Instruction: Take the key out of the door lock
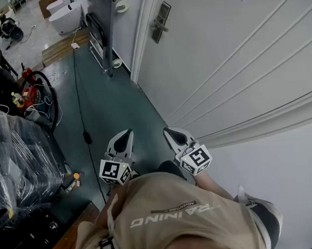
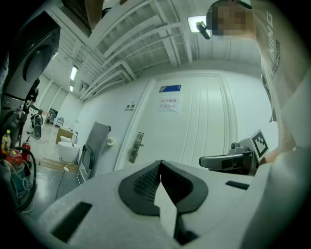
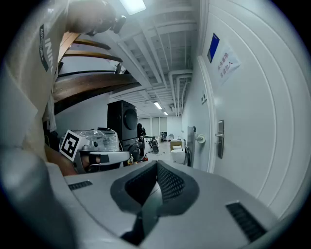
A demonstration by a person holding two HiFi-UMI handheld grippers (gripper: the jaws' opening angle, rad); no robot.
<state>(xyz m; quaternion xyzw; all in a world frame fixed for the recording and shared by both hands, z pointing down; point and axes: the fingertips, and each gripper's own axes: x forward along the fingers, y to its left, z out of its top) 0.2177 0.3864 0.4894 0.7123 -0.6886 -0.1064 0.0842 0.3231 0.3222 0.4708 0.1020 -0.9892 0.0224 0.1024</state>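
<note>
Key too small to be made out; lock plate (image 1: 160, 22) seen at upper centre of head view, on door (image 1: 237, 62), well apart from both grippers. Risk judged: long reach needed, so key could be missed or knocked by closed jaws, or jammed if pulled before being turned straight. Left gripper (image 2: 160, 164) held low, jaws closed tip to tip, nothing between. Right gripper (image 3: 156, 164) likewise closed, nothing held.
</note>
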